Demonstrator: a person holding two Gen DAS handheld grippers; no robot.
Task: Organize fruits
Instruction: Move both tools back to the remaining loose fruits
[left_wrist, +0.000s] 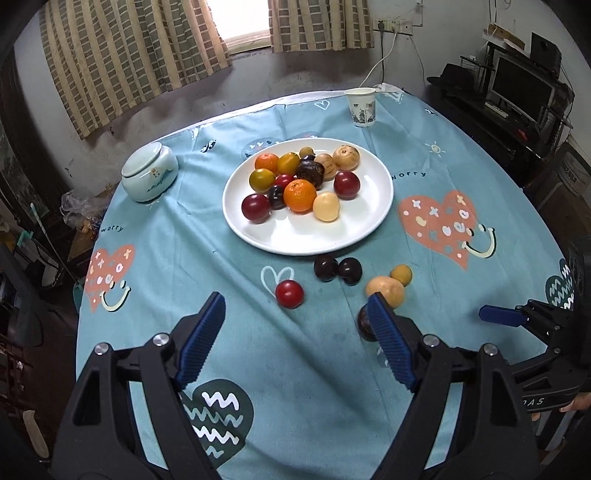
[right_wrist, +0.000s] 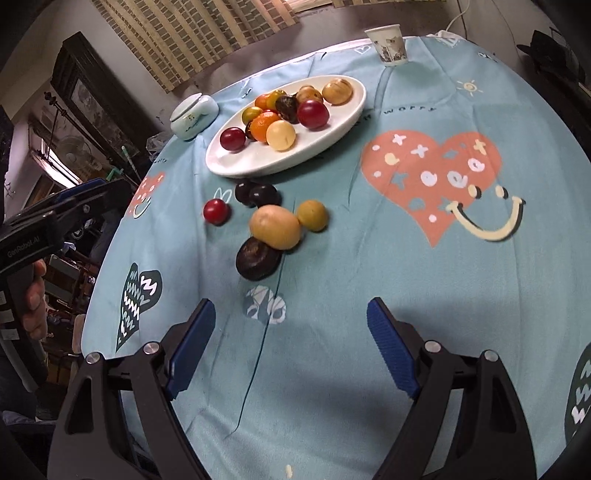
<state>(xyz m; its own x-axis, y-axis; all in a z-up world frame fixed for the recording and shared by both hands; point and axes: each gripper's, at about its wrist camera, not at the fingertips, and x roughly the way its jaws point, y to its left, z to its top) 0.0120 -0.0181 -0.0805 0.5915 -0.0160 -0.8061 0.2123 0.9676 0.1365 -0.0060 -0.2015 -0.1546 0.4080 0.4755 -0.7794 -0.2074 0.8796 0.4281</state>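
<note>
fruits (left_wrist: 300, 190) on plate (left_wrist: 258, 232), loose fruits (left_wrist: 338, 269) before it, jar (left_wrist: 149, 172) left

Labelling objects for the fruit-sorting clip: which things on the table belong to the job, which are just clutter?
Job:
- round white ceramic plate holding mixed fruits
- loose on the cloth: red round fruit, two dark purple fruits, tan oval fruit, small yellow fruit, dark brown fruit

Clutter:
- printed paper cup
- pale blue lidded ceramic jar
- blue patterned tablecloth

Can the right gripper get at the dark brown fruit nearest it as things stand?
Probably yes: the right gripper is open and empty, bare cloth lies ahead, though the tan fruit leans on the dark brown fruit.
</note>
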